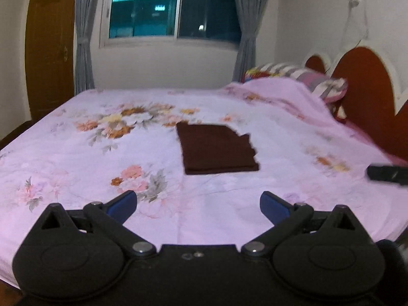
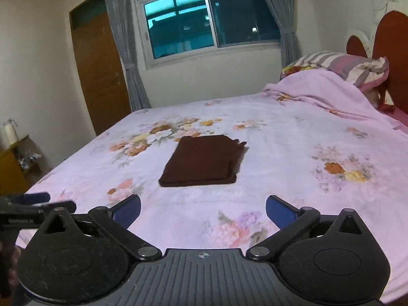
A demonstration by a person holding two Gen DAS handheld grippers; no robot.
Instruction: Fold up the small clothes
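A dark brown garment (image 1: 216,148) lies folded into a flat rectangle on the pink floral bedsheet (image 1: 76,158); it also shows in the right wrist view (image 2: 202,162). My left gripper (image 1: 198,206) is open and empty, held above the sheet short of the garment. My right gripper (image 2: 203,211) is open and empty, also short of the garment. The right gripper's tip shows at the right edge of the left wrist view (image 1: 387,174). The left gripper shows at the left edge of the right wrist view (image 2: 30,210).
Striped pillows (image 2: 352,66) and a bunched pink blanket (image 2: 318,91) lie by the red headboard (image 1: 369,97) on the right. A window with grey curtains (image 2: 201,20) and a wooden door (image 2: 99,68) are beyond the bed. A low cabinet (image 2: 12,163) stands at the left.
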